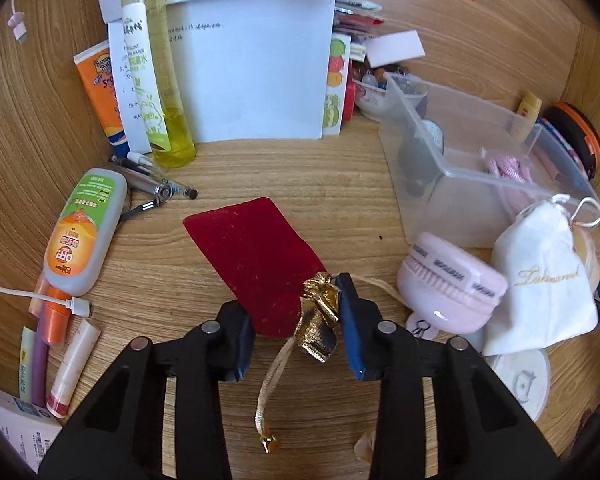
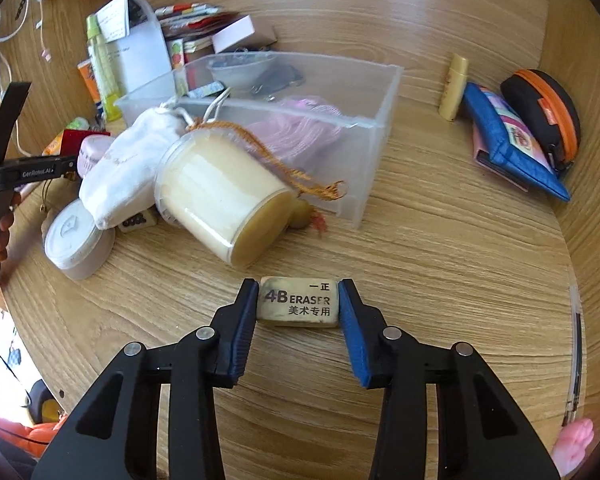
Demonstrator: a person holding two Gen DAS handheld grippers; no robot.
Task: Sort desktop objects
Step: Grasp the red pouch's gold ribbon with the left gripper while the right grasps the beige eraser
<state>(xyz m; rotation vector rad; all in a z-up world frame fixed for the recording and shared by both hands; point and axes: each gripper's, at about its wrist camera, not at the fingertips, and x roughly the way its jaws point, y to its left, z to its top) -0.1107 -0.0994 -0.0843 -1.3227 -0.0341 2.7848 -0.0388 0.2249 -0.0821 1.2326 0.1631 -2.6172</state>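
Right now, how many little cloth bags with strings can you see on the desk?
2. The red velvet pouch lies between the left gripper's jaws; the white drawstring bag leans by the clear plastic bin. More may hide under the clutter.

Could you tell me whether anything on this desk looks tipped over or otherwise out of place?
Yes: the clear tub with the cream filling lies on its side against the clear plastic bin, with an orange tasselled cord draped across it. The eraser is grimy and smudged.
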